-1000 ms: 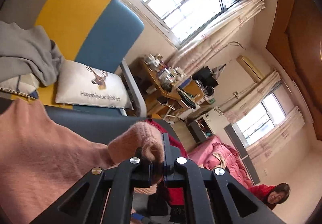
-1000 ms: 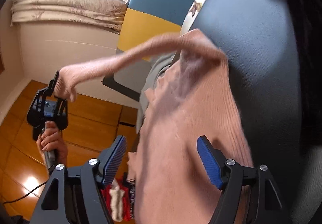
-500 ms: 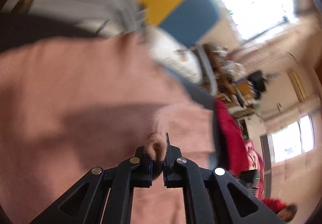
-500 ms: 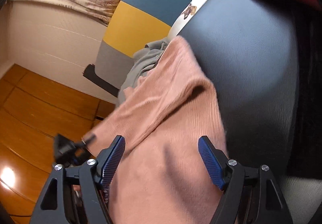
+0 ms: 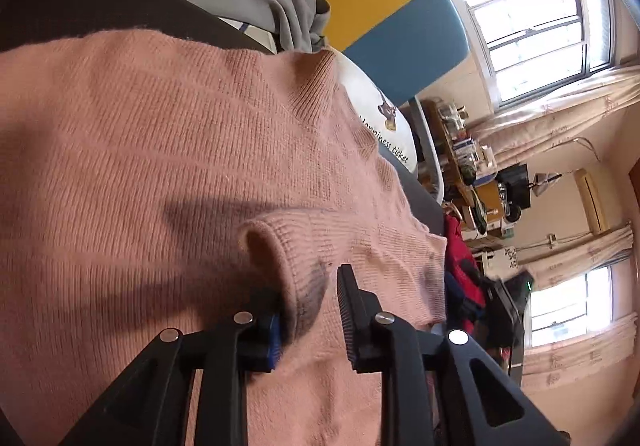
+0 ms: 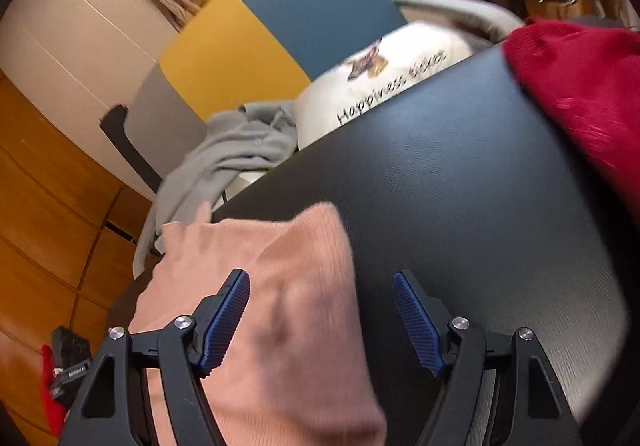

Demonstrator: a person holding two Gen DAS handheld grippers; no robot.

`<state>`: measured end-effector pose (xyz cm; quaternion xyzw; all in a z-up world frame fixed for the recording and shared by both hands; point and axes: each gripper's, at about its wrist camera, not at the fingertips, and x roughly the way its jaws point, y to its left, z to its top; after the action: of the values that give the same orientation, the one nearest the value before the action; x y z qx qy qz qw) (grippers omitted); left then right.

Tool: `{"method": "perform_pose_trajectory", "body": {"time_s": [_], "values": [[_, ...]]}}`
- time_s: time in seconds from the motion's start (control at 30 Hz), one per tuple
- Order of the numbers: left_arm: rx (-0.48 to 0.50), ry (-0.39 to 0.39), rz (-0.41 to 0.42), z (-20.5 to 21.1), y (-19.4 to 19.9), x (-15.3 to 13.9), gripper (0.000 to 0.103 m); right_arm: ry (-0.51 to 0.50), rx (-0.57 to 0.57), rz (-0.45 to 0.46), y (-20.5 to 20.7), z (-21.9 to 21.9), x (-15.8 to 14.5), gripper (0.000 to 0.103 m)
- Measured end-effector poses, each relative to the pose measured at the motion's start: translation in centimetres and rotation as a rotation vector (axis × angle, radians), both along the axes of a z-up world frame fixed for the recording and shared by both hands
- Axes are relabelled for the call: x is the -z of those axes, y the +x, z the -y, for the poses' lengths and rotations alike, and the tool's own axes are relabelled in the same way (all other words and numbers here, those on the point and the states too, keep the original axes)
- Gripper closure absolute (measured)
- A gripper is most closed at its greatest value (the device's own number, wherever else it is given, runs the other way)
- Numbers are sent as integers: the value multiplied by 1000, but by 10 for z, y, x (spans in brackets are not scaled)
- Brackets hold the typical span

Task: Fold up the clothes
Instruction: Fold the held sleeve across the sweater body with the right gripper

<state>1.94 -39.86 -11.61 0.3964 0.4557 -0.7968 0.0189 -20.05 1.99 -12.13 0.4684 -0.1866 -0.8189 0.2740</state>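
Observation:
A pink knit sweater (image 5: pixel 168 149) lies spread on a dark table (image 6: pixel 460 173). Its ribbed sleeve cuff (image 5: pixel 296 246) lies folded across the body. My left gripper (image 5: pixel 310 310) is open, its jaws parted around the cuff's end, which rests between them. In the right wrist view the sweater (image 6: pixel 280 286) covers the near left part of the table. My right gripper (image 6: pixel 320 310) is open wide and empty, hovering over the sweater's right edge.
A grey garment (image 6: pixel 224 153) and a white printed pillow (image 6: pixel 384 81) lie on a yellow and blue sofa (image 6: pixel 280 25) behind the table. A red garment (image 6: pixel 580 85) lies on the table's far right. A cluttered desk (image 5: pixel 460 149) stands beyond.
My left gripper carried the sleeve cuff from high in the air down across the sweater's body, then opened and let it go. My right gripper stayed open and shifted a little.

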Motion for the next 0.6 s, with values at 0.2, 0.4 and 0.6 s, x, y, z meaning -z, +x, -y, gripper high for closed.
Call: {"method": "perform_pose_trajectory", "body": {"time_s": [0.2, 0.4, 0.6], "values": [[4, -120, -36, 7, -3, -14, 98, 89, -75, 45, -31, 33, 17, 85], [-33, -159, -47, 23, -9, -23, 98, 65, -57, -68, -24, 40, -5, 89], [-62, -142, 127, 35, -17, 11, 96, 142, -34, -55, -28, 51, 23, 77]]}}
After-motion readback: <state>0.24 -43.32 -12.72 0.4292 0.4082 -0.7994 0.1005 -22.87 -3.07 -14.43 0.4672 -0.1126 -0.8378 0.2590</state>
